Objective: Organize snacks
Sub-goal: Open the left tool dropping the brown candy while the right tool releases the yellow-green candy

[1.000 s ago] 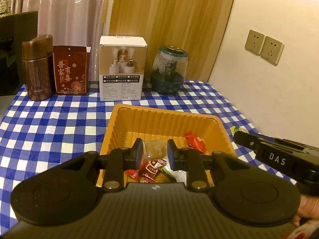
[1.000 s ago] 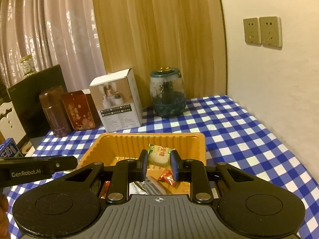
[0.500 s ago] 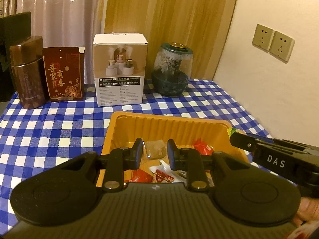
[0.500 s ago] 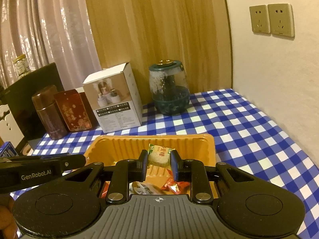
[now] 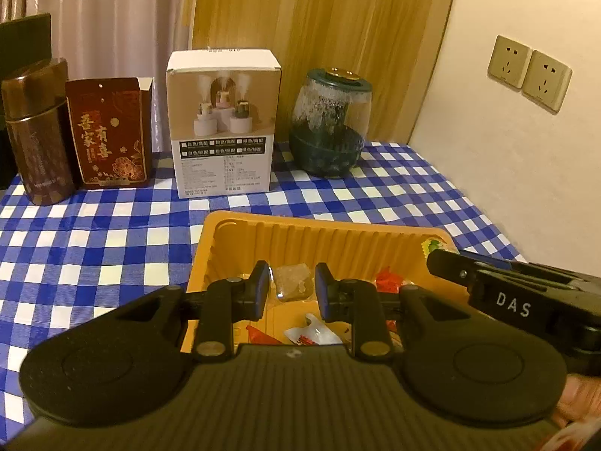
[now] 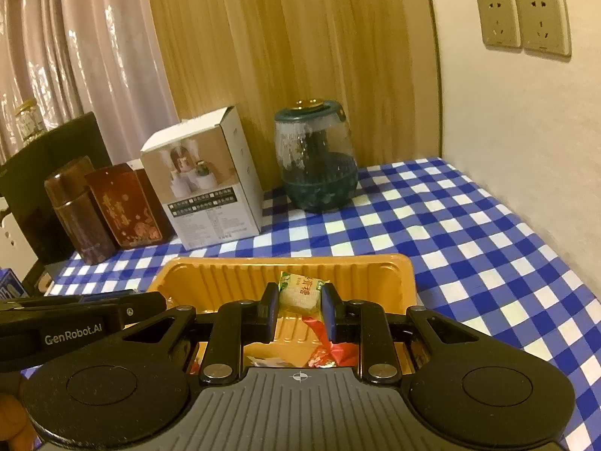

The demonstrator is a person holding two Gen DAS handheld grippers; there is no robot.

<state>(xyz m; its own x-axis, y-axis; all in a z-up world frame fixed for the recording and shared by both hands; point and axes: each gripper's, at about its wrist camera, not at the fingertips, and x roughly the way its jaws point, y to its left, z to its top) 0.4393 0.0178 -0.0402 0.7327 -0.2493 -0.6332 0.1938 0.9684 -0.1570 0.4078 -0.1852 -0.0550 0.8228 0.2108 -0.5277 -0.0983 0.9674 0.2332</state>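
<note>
An orange ribbed tray (image 5: 330, 238) (image 6: 233, 278) lies on the checked tablecloth with several wrapped snacks in it. My left gripper (image 5: 292, 282) is shut on a brown square snack (image 5: 293, 281) and hangs over the tray's near part. Over the same tray my right gripper (image 6: 300, 293) is shut on a pale snack with a green-edged wrapper (image 6: 300, 291). Red and white wrappers (image 5: 313, 334) lie on the tray floor below the fingers. Each gripper shows at the side of the other's view.
Along the back stand a brown canister (image 5: 35, 131), a red box (image 5: 109, 133), a white carton (image 5: 223, 124) and a dark green glass jar (image 5: 330, 124). A wall with two sockets (image 5: 529, 73) bounds the table on the right.
Both grippers have moved forward over the tray with their snacks still held; the back row of items looks nearer and larger.
</note>
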